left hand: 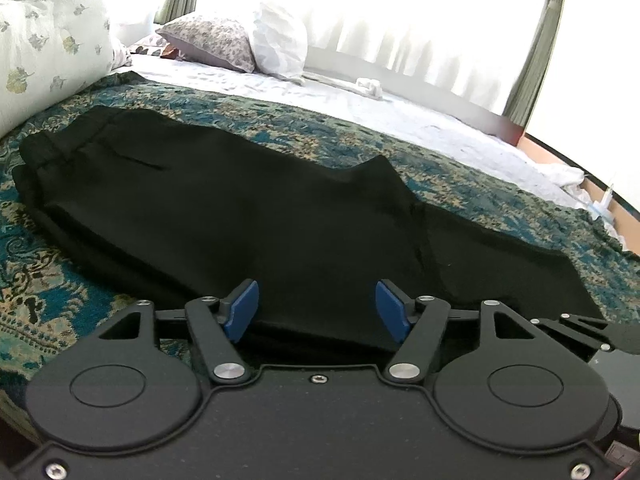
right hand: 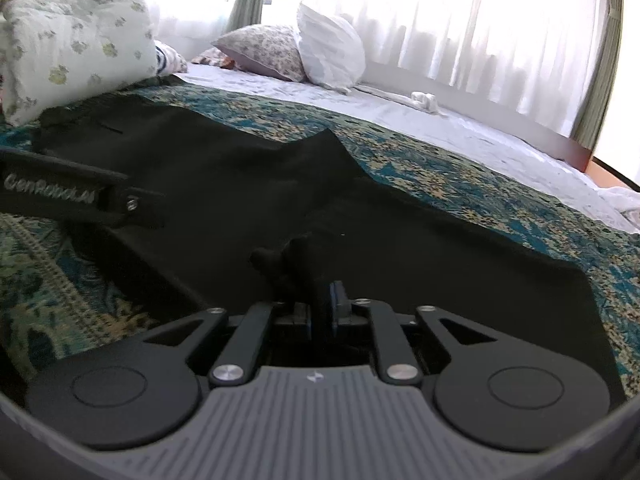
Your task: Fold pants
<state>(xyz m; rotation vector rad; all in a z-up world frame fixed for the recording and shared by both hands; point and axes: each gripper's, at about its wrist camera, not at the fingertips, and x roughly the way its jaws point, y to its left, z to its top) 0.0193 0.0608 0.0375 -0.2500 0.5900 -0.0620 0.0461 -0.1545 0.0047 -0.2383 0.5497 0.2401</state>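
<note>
So the black pants [left hand: 224, 208] are laid flat across the patterned bedspread [left hand: 304, 128], waistband toward the floral pillow [left hand: 48, 40]. Left gripper [left hand: 316, 306] is spread wide, blue pads either side of the near edge of the fabric, nothing pinched. Right gripper [right hand: 322, 304] is clamped tight on a bunched tuft of the pants.

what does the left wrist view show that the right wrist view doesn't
Only the left wrist view shows the left tongs open, blue pads apart at the near edge of the black fabric pants. Only the right wrist view shows the right tongs shut on a pinched bunch of the pants, plus the left tool's body lettered in white. Both show the pants lying on the teal patterned bedspread, the pale leaf-print pillow and the bright curtained window.
</note>
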